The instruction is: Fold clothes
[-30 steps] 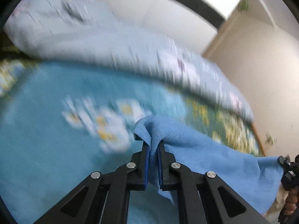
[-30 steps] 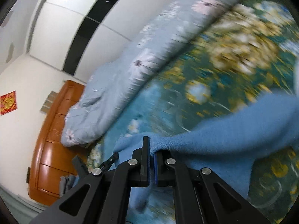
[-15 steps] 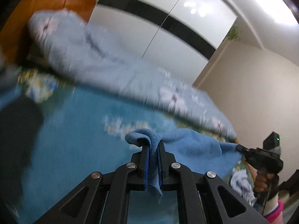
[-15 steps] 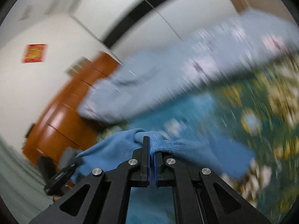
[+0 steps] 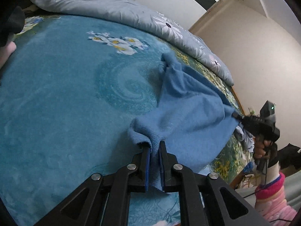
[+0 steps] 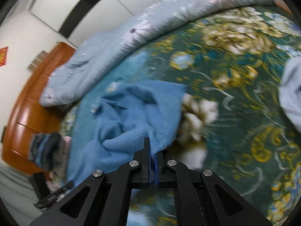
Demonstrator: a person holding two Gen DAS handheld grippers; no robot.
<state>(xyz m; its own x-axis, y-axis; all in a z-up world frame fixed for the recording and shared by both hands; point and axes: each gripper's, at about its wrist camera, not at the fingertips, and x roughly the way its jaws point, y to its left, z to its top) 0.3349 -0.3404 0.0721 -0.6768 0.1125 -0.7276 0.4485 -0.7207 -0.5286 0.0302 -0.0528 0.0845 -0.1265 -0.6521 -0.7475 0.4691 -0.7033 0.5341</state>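
**Blue cloth held at two corners over the bed**

We start at our left gripper [image 5: 154, 146]: its jaws are only slightly apart and are easing open at this moment, with a bunched corner of the blue cloth [image 5: 188, 116] still running down between the blue pads. Whether the pads still press on the fabric we cannot tell for certain, though the cloth fills the gap between them.

Our right gripper [image 6: 152, 147] is closed almost completely, its pads clamped on the stitched hem of the same cloth [image 6: 131, 116]. In the left wrist view we see that gripper [image 5: 237, 116] at the far right, biting the cloth's other corner, with the hand [image 5: 260, 147] around its grip and a pink cuff [image 5: 272, 194] below.

Between the two corners the cloth drapes in soft folds and lies rumpled on the teal floral blanket [image 5: 56, 103] that covers the bed; its far tip reaches toward the grey-blue flowered quilt [image 5: 116, 7] heaped along the far edge.

In the right wrist view, which is blurred, a wooden headboard [image 6: 32, 101] stands behind the quilt [image 6: 150, 28], and a pale garment [image 6: 291, 94] lies on the blanket at the right edge.
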